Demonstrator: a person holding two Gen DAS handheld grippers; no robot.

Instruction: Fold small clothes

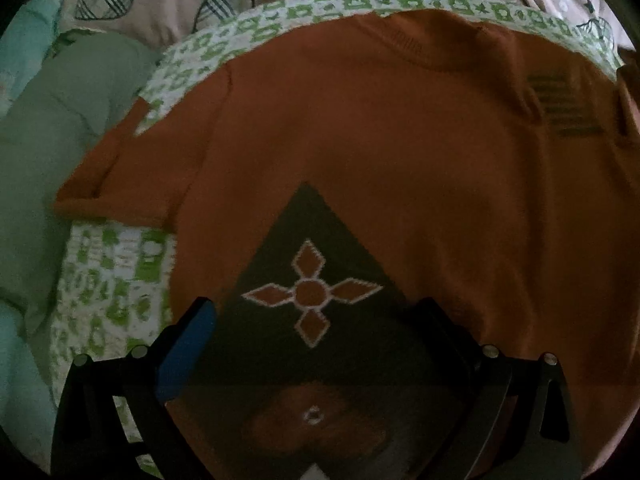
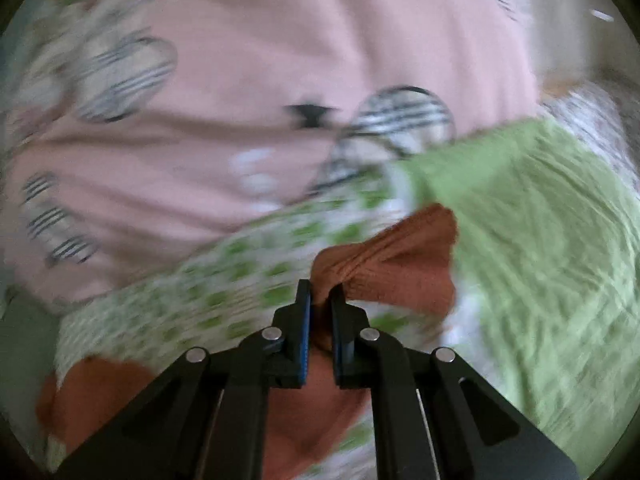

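Left wrist view shows us the orange T-shirt (image 1: 360, 128) spread flat on the green-and-white patterned sheet (image 1: 112, 280), collar away from us and one sleeve reaching out to the left. Our left gripper (image 1: 316, 320) hovers over the black triangular print, its fingers wide apart and holding nothing; we judge it waits there to pin or steady the body while the other side is folded. In the right wrist view, our right gripper (image 2: 320, 292) has its fingers pressed together on a bunched piece of the orange cloth, probably the other sleeve or a side edge, lifted a little off the sheet. The blur suggests motion. We pinch near the edge so the fabric can be carried across as one flap. A plain green blanket (image 2: 540, 240) lies just beside, and pink bedding (image 2: 240, 60) beyond.
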